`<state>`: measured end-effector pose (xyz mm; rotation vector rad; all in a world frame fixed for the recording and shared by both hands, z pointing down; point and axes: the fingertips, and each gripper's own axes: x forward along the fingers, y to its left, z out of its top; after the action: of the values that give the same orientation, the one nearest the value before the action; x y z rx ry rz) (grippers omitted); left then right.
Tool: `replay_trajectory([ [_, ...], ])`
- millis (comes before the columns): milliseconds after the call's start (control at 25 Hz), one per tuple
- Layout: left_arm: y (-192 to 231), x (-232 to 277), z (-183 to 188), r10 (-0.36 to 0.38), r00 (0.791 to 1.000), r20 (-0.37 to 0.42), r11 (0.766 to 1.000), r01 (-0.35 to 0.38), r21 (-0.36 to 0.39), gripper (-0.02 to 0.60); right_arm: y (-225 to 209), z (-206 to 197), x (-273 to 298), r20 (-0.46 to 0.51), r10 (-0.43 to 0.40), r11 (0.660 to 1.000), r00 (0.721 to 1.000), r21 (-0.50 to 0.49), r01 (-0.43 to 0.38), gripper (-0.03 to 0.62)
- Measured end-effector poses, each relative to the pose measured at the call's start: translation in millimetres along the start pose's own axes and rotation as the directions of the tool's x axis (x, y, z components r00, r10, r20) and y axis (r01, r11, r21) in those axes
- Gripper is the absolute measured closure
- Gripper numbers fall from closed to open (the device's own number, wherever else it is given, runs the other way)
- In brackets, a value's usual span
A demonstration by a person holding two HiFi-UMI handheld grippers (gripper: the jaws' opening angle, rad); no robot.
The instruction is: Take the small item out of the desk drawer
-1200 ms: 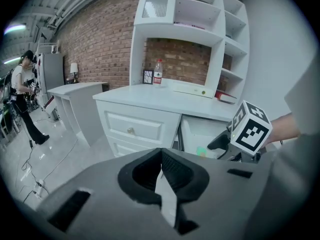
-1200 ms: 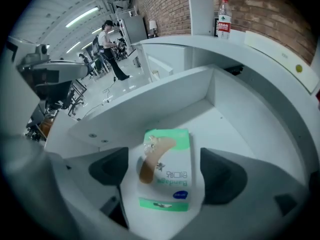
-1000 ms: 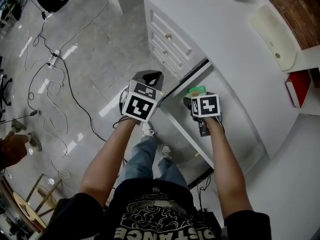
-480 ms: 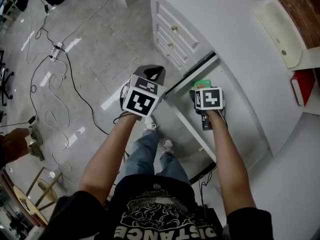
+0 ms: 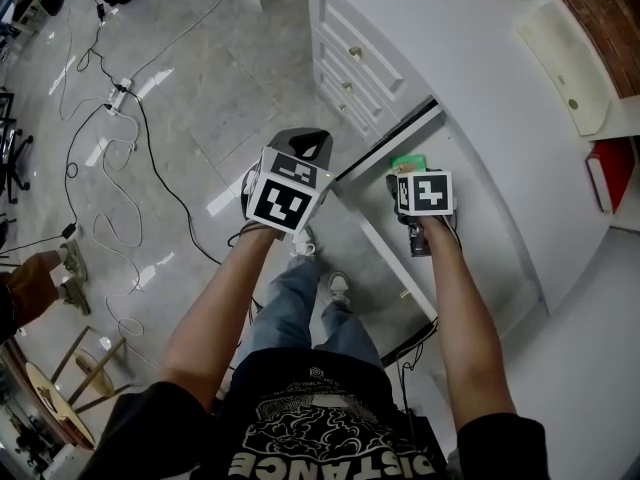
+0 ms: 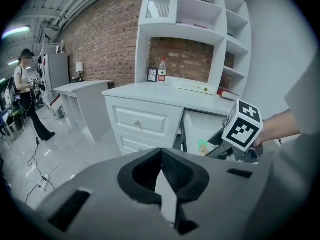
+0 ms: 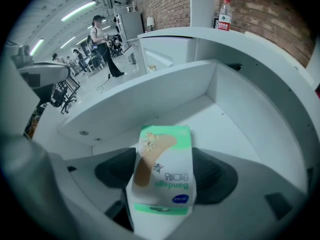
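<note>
Green-and-white bandage box sits between my right gripper's jaws, which have just been closing and now press both its sides, still fairly wide. Beyond them lies the open desk drawer. My left gripper is clenched, empty.

Bright even light, fisheye-warped edges

Bandage box in the open drawer, at the end nearest a stack of shut drawers, that stack left of the drawer under the desk top, bottle at the desk top's far end, perhaps a small frame just beside it, cables across the floor on the left.
</note>
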<state>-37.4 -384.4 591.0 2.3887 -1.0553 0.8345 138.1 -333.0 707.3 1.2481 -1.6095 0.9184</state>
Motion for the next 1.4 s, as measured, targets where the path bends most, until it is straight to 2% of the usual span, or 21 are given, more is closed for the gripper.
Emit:
replay_trajectory([
  [440,-16,-27,6,0.033,0.999,0.023,0.999,-0.033,0.010,0.572,7,10,-38,0.102,0.021,1.000,0.995,-0.022,-0.019,0.246],
  [720,-28,-45,22,0.069,0.995,0.066,0.997,-0.071,0.017,0.572,13,27,-72,0.197,0.044,0.999,0.979,-0.040,-0.037,0.246],
  [960,-39,-70,36,0.101,0.990,0.103,0.994,-0.104,0.019,0.572,25,41,-108,0.283,0.083,0.996,0.956,-0.050,-0.072,0.246],
  [1080,-44,-82,43,0.120,0.985,0.120,0.992,-0.123,0.016,0.572,35,49,-123,0.328,0.128,0.991,0.936,-0.079,-0.108,0.246],
  [1400,-58,-107,55,0.164,0.975,0.150,0.986,-0.167,0.011,0.572,34,62,-171,0.415,0.133,0.987,0.900,-0.136,-0.083,0.246],
])
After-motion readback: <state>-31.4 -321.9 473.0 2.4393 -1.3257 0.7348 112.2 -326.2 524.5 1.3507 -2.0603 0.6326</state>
